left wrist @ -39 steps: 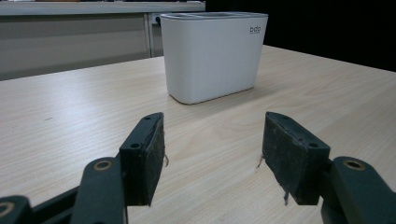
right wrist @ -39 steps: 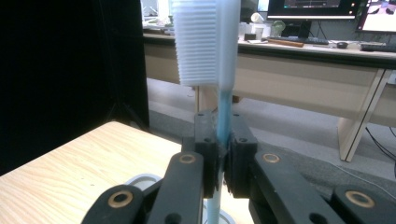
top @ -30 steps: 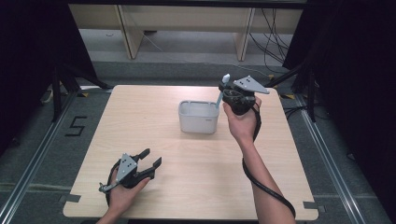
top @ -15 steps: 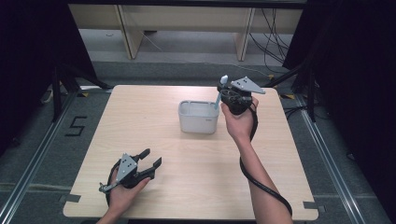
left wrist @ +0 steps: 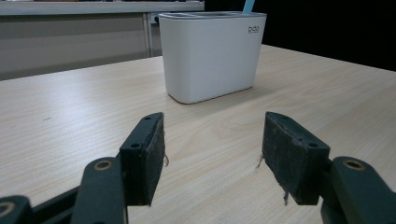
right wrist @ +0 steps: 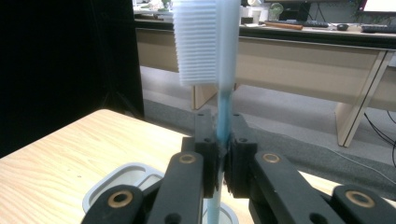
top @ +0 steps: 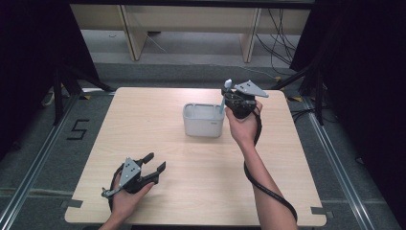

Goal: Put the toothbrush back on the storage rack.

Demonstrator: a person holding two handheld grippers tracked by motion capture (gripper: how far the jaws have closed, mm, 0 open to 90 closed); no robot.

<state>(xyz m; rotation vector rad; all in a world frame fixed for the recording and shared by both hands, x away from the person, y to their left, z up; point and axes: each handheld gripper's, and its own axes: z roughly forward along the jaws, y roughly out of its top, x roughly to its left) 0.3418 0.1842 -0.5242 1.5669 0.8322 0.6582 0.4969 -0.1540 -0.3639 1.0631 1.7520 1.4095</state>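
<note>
A white toothbrush holder (top: 203, 122) stands on the wooden table (top: 201, 187), right of its middle. My right gripper (top: 224, 103) hovers just above the holder's right end, shut on the handle of a light-blue toothbrush (top: 225, 95). The brush stands upright with its bristle head on top. In the right gripper view the jaws (right wrist: 223, 144) pinch the blue handle of the toothbrush (right wrist: 223, 112), and the holder's rim (right wrist: 121, 179) lies below. My left gripper (top: 155, 162) rests near the front left, open and with nothing between its fingers. From the left gripper (left wrist: 212, 154) the holder (left wrist: 210, 56) stands straight ahead.
Wooden benches (top: 191, 28) stand on the floor beyond the table's far edge. Black curtains hang at both sides. A floor mark "5" (top: 79, 128) lies left of the table. A black cable (top: 265, 184) trails along the right forearm.
The right gripper with the toothbrush has edged slightly left and down toward the holder. The left gripper has stayed in place.
</note>
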